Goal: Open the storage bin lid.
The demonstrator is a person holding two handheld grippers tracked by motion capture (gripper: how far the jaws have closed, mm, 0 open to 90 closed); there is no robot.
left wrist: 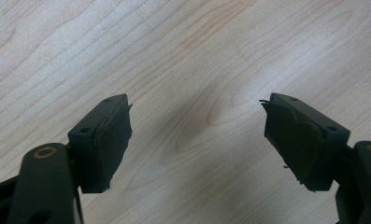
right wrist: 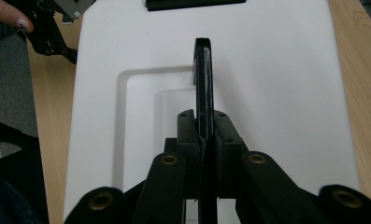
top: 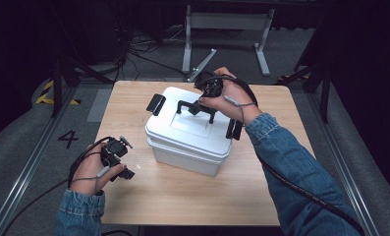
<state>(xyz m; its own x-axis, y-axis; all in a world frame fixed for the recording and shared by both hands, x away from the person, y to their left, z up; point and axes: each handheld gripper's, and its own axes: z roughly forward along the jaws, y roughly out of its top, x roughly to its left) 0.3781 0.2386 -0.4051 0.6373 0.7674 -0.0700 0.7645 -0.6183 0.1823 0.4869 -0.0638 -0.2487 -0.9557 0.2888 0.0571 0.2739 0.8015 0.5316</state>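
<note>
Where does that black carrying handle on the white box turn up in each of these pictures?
High view: the black handle stands on the lid of the white box, just above centre, with the right tongs clamped on it.
Left gripper view: not in it; open left tongs over the wooden table.
Right gripper view: the handle runs up the middle, edge-on.
Shared landmark: the wooden table.

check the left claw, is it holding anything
No, the left claw stands open over the bare wooden table with nothing between its pads.
</note>
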